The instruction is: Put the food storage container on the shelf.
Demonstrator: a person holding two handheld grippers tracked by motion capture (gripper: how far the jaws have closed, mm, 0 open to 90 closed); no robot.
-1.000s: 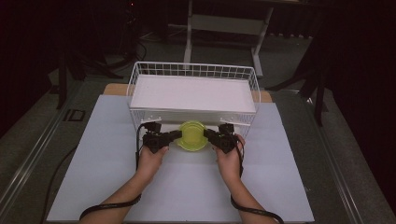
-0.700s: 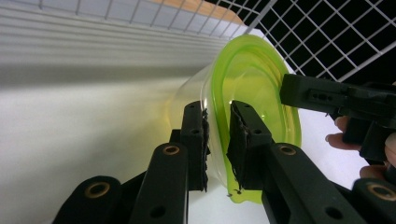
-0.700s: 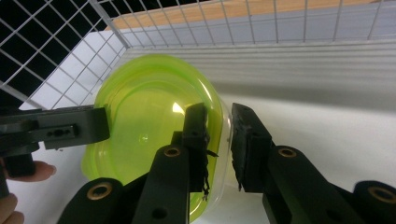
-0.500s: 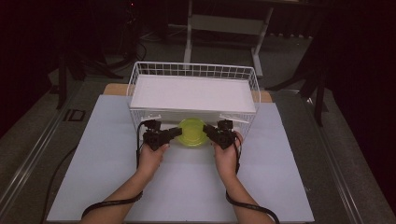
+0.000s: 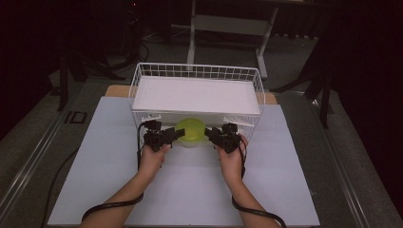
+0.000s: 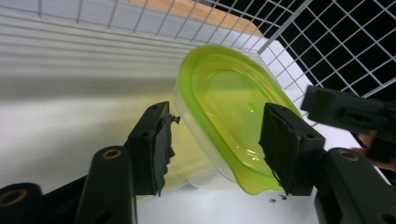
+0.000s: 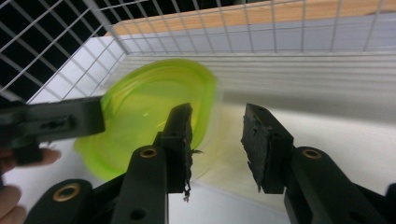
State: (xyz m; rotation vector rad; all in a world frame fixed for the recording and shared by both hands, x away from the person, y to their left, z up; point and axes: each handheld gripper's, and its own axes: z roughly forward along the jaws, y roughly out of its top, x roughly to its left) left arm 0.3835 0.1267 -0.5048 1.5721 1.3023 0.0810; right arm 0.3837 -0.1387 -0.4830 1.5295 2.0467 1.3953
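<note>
Container [image 5: 190, 130] is sitting against the basket [image 5: 142, 78], delivery seemingly done, both grippers [image 5: 179, 135] [image 5: 209, 134] having just been opening, pads off it.

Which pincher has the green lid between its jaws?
The left gripper: the green lid sits between its jaws. The right gripper straddles the clear tub's side.

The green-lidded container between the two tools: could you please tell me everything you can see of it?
The container is a rounded, clear plastic tub with a translucent lime-green lid that has a raised rim and looks pressed on. It sits at the near edge of the white wire basket, against the white ribbed board inside. The left tool and right tool flank it from either side. Their jaws have just been opening and now straddle its edges; the pads look slightly clear of it.
</note>
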